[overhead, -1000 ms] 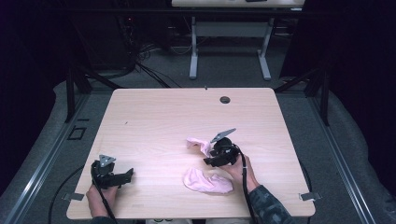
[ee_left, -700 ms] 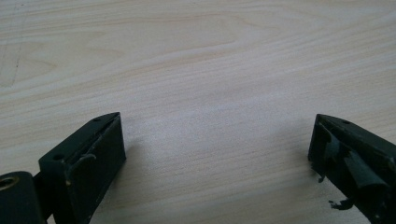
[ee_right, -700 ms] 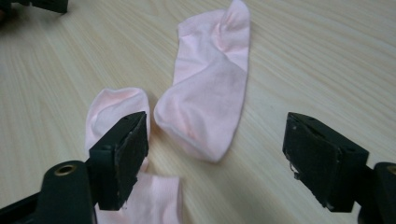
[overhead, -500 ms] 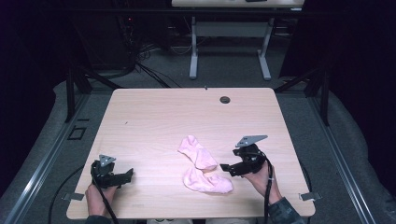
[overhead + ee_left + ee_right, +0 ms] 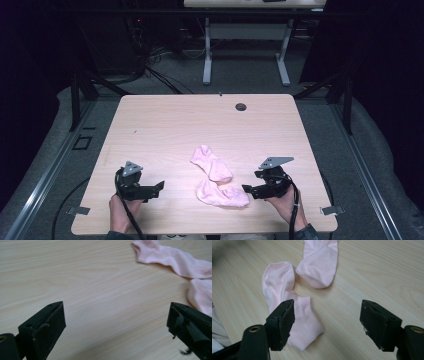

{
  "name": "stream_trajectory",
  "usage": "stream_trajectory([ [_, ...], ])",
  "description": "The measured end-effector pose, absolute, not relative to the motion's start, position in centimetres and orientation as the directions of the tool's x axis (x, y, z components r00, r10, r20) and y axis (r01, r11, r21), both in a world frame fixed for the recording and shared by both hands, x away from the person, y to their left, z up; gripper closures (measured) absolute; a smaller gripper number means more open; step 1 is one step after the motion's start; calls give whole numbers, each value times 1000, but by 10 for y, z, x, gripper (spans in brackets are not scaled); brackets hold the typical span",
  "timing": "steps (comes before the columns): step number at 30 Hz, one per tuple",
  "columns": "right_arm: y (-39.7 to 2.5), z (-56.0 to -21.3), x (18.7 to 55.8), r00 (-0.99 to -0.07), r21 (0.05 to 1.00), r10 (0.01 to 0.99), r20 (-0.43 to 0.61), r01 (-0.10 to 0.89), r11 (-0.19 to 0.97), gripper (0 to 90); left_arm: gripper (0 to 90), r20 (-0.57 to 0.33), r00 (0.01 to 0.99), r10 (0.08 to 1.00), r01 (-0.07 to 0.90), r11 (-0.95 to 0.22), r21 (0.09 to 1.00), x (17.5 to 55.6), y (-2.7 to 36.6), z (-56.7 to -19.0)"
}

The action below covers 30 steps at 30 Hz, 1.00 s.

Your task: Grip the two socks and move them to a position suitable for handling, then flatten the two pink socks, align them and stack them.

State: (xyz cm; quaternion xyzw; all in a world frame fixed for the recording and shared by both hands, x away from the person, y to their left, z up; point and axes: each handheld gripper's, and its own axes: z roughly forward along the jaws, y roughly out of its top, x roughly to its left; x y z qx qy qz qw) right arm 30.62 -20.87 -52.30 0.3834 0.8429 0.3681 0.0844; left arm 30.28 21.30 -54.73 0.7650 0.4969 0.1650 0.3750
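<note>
Resting spread and empty at lower right, the right gripper [image 5: 248,189] likely must close on the near pink sock [image 5: 222,192] next, while the left gripper [image 5: 159,186] waits released at lower left.

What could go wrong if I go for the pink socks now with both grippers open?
1. The two pink socks touch or overlap where they meet, so a pinch by the right gripper near that spot may drag both along.
2. The nearer sock lies flat and thin on the table; the jaws could scrape the wood and slip off the fabric.
3. The left gripper stands well aside from the socks, so its reach may shove the fabric rather than pinch it.
</note>
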Motion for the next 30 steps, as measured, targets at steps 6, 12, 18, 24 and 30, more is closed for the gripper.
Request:
stream_trajectory([
  [6,-203,-530,307,-706,662,696,134,586,467,381,53,-141,527,838,625,-269,733,303,184,-548],
  [12,-191,-542,311,-729,619,668,148,595,513,497,149,-144,596,790,608,-328,723,304,155,-551],
  [18,-183,-551,315,-739,590,653,166,605,535,602,315,-167,666,727,595,-382,708,308,127,-553],
  [24,-178,-558,318,-742,564,645,183,617,549,676,455,-172,694,699,600,-430,675,316,111,-559],
  [30,-176,-563,316,-741,551,648,173,619,560,768,593,-139,704,696,594,-470,653,317,102,-565],
])
